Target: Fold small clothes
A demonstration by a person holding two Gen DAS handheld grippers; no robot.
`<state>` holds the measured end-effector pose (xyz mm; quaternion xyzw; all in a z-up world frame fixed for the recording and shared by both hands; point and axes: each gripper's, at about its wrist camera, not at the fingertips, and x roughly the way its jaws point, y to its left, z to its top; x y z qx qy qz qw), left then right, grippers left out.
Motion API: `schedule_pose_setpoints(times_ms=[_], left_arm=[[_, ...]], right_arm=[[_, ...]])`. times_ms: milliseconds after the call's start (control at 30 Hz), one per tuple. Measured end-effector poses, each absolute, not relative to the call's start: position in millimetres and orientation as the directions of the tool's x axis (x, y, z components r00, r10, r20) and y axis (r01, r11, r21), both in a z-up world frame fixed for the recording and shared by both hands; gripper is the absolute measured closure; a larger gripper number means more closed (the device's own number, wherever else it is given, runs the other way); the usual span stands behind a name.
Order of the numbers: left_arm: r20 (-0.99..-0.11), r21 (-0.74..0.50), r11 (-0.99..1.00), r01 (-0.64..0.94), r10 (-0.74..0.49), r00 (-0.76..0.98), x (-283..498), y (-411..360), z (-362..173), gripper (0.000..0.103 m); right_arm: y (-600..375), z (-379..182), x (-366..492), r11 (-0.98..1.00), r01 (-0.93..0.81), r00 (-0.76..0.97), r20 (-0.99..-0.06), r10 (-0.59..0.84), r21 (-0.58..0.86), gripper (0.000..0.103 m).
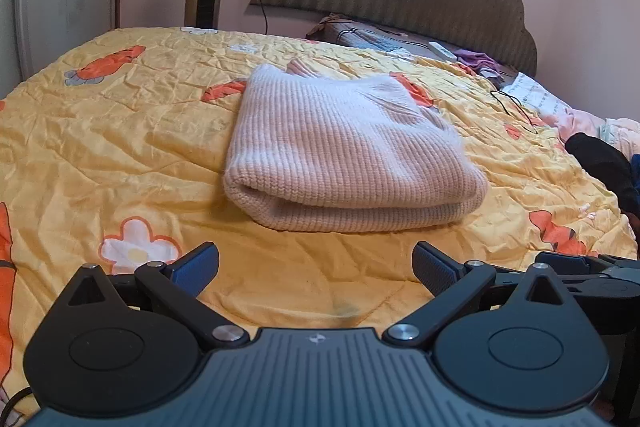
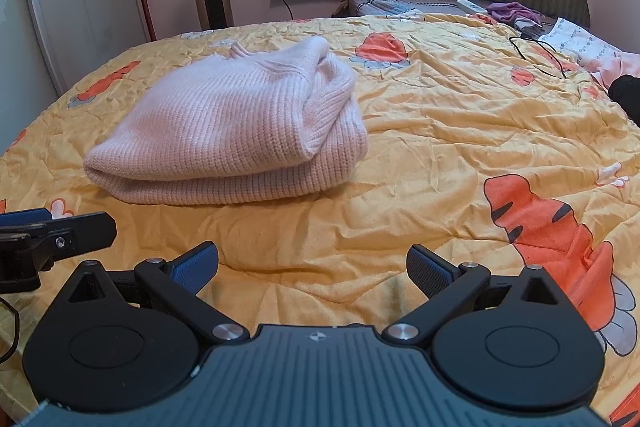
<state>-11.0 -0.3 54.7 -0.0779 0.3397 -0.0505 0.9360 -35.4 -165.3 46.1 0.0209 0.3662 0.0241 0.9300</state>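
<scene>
The pink ribbed sweater [image 1: 348,151] lay folded on the bed [image 1: 120,131]; left claw [image 1: 316,269] and right claw [image 2: 312,269] both spread, empty.

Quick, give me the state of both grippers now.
Left gripper: open, holding nothing, short of the folded pink sweater.
Right gripper: open, holding nothing.

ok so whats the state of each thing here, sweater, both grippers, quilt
pink sweater: folded into a thick bundle, lying on the quilt, not held
left gripper: open, empty, short of the sweater
right gripper: open, empty, short of the sweater
yellow quilt: spread over the bed, wrinkled
</scene>
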Motion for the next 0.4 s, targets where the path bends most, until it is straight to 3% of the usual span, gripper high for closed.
schedule_pose_setpoints(times_ms=[400], left_arm=[[-0.638, -0.116, 0.990, 0.079, -0.135, 0.758, -13, -10, 56, 0.000]], right_arm=[[-165, 45, -36, 0.998, -0.035, 0.728, -0.682, 0.066, 0.059, 0.001]])
